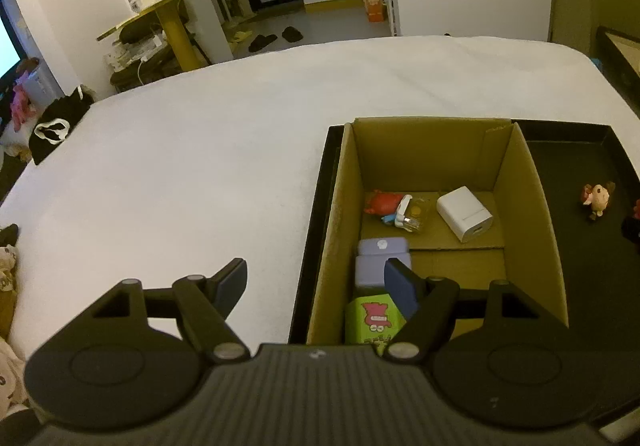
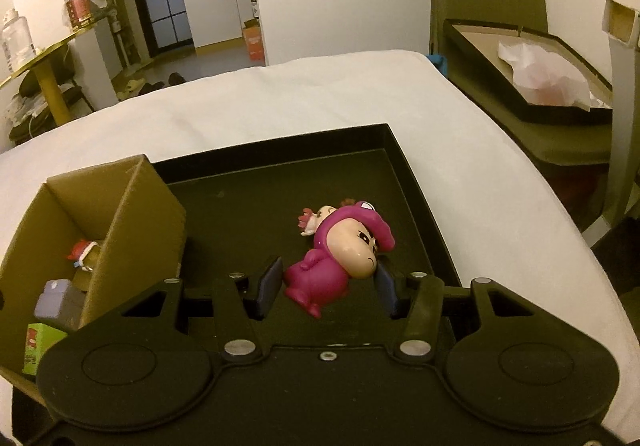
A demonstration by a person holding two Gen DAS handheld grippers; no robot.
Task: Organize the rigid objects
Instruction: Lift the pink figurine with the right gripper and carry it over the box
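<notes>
Right wrist view: a white bed (image 2: 280,101) carries a black tray (image 2: 420,185), and in the left part of the tray stands an open carton (image 2: 132,213). The right gripper (image 2: 326,286) is over the tray floor, and its fingers (image 2: 269,282) are narrow, pressed on a pink figure (image 2: 340,258) from both sides. The figure lies on its side between the pads, with the big face against the right pad and the legs toward the camera. I cannot tell if it touches the tray floor. Just behind its head is a small toy (image 2: 316,219), partly hidden.

In the left wrist view the carton (image 1: 532,205) is seen from above, inside the tray (image 1: 580,149). The left gripper (image 1: 316,284) has its fingers (image 1: 232,286) wide with nothing between them; one finger is above the bed (image 1: 200,165), the other over the near end of the carton. On the carton floor are a white cube (image 1: 466,213), a purple case (image 1: 380,262), a green box (image 1: 374,320) at the near wall, a clear box (image 1: 416,213) and a red toy (image 1: 382,202) at the far left. On the tray floor to the right lies the small toy (image 1: 598,197), well apart from the carton.
</notes>
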